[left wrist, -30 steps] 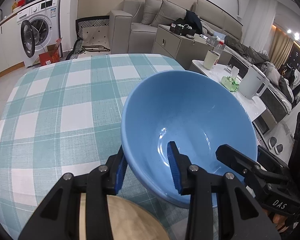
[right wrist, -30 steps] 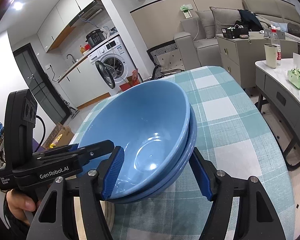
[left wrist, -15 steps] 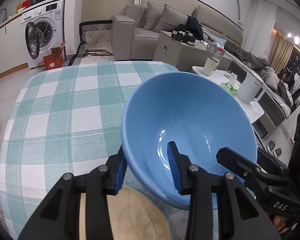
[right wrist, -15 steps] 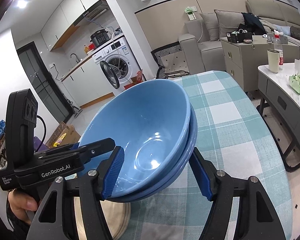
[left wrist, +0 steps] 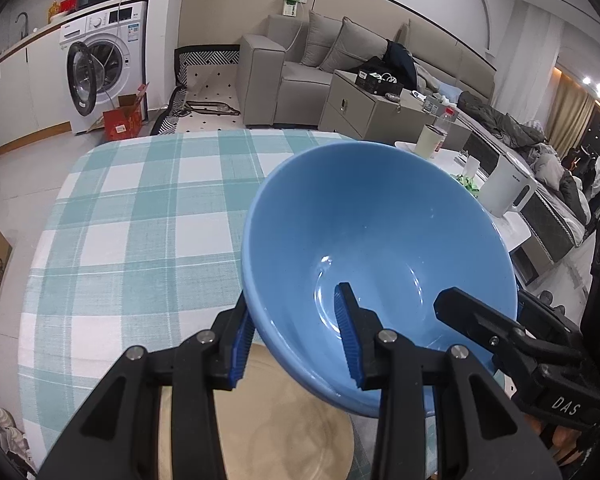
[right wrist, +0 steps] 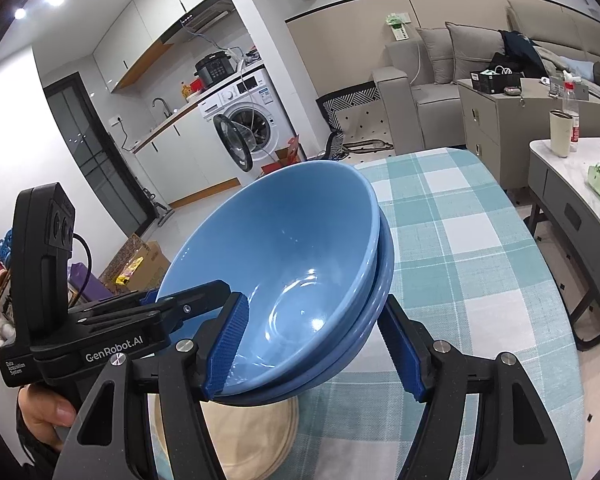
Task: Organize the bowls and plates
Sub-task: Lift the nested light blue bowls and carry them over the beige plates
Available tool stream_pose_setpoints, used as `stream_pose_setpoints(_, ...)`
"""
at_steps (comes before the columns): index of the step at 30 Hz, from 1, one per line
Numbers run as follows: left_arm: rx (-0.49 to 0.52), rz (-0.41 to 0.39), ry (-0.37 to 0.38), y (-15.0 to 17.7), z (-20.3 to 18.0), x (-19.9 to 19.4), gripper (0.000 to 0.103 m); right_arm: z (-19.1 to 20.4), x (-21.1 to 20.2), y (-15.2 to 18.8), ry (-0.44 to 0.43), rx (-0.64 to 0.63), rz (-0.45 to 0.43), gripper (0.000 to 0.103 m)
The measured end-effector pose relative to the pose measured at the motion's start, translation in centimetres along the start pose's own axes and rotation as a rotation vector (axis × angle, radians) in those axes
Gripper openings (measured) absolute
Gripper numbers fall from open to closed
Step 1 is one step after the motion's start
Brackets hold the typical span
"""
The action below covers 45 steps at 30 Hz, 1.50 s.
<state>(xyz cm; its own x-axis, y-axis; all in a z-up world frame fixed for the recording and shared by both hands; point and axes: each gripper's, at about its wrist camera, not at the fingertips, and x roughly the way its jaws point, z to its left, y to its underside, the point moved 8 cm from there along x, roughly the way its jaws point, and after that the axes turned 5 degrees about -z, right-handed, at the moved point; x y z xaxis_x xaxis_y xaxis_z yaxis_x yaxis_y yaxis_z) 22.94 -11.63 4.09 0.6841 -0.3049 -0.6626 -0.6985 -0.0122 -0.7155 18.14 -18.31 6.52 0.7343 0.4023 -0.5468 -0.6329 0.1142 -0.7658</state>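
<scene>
Above the checked surface we hold two nested blue bowls tilted, over a tan plate. They look rigid, glazed, slippery and breakable, so opposite rims suit best. Our left gripper jaws pinch the near wall; our right gripper jaws clamp both rims.

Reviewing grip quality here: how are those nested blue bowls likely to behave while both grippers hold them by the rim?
The blue bowls look glossy and glazed, so probably slippery against the pads and breakable if dropped. Two nested bowls may shift against each other. The left gripper and right gripper each pinch the wall, which likely steadies the tilt.
</scene>
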Motion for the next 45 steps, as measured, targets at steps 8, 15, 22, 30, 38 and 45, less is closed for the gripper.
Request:
stream_pose_setpoints(8, 0.002, -0.041, -0.035, -0.5, 1.3, -3.5, 0.037, 3.1, -1.1, -0.7, -0.037, -0.030, 0.001, 0.069)
stream_pose_setpoints(15, -0.009, -0.060, -0.070, -0.1, 3.1, -5.8, 0.037, 6.2, -1.8, -0.7, -0.072, -0.060, 0.004, 0.069)
stream_pose_setpoints(22, -0.032, -0.069, -0.095, 1.0, 4.6, -7.5, 0.037, 8.8, -1.9, 0.0, -0.101, -0.087, 0.020, 0.069)
stream_pose_setpoints(30, -0.063, -0.069, -0.110, 2.7, 6.2, -8.4, 0.037, 10.5, -1.5, 1.4, -0.121, -0.110, 0.048, 0.069)
stream_pose_setpoints(38, -0.091, -0.055, -0.137, 4.6, 8.0, -8.1, 0.037, 11.6, 0.0, 3.4, -0.138, -0.129, 0.094, 0.069)
stream_pose_setpoints(45, -0.107, -0.035, -0.150, 6.0, 8.9, -7.2, 0.037, 12.0, 1.4, 5.1, -0.137, -0.141, 0.127, 0.069)
